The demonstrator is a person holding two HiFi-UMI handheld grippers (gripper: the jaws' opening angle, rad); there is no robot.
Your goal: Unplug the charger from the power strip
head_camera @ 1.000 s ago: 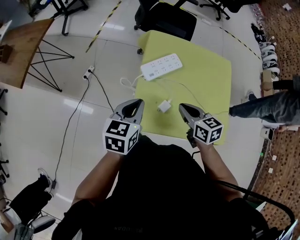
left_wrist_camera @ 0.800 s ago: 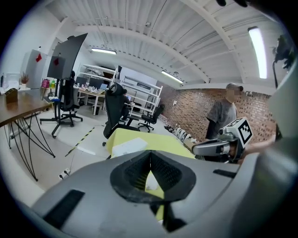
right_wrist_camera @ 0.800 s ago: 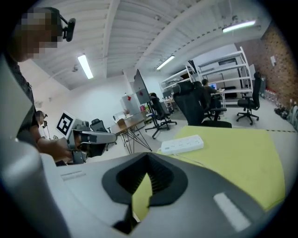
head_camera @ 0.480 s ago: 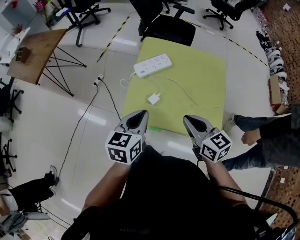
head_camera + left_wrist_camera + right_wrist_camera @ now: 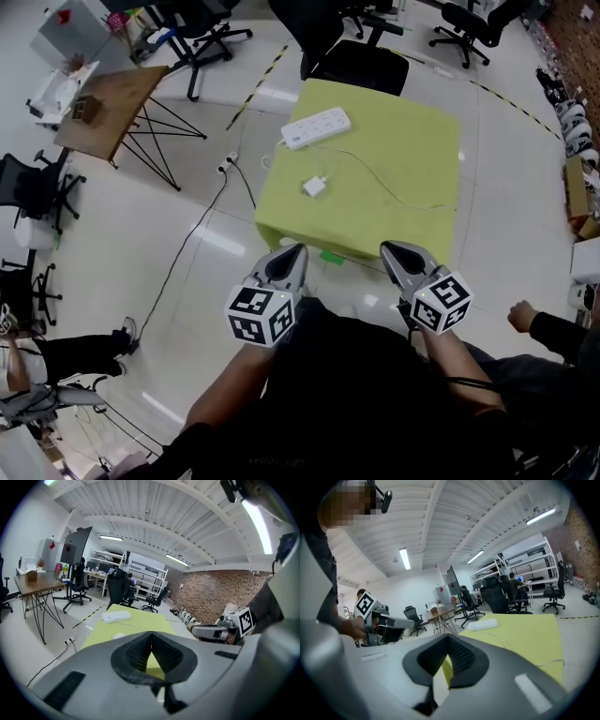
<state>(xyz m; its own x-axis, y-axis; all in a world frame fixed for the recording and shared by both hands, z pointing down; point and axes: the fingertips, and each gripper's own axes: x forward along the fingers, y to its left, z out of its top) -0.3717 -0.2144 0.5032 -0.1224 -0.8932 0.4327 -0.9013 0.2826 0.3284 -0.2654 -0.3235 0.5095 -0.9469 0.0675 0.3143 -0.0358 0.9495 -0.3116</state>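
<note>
"Head view puts both tools low in the frame, short of the table. Why there?"

"My reading is that the job is finished. The charger [image 5: 314, 186] lies alone on the yellow-green table [image 5: 412, 141], left of centre. It is well apart from the power strip [image 5: 317, 127], which sits toward the table's upper-left corner. Nothing looks plugged into the strip (the sockets are too small to check one by one)."

"And the grippers themselves?"

"The left gripper [image 5: 292, 255] and right gripper [image 5: 398, 258] sit side by side below the table's near edge, over the floor, pointing at the table. In the left gripper view the jaws are pinched together at the tips. Only a wedge of table colour shows behind them, and nothing is caught. The right gripper view reads the same: clenched on nothing."

"Why is the strip out at that corner?"

"Its white lead hangs off the left edge there, near a floor socket [image 5: 230, 161], so I'd guess the lead is short. The charger's thin cable [image 5: 394, 192] trails slack toward the right of the table, which suits a plug lying free."
</note>
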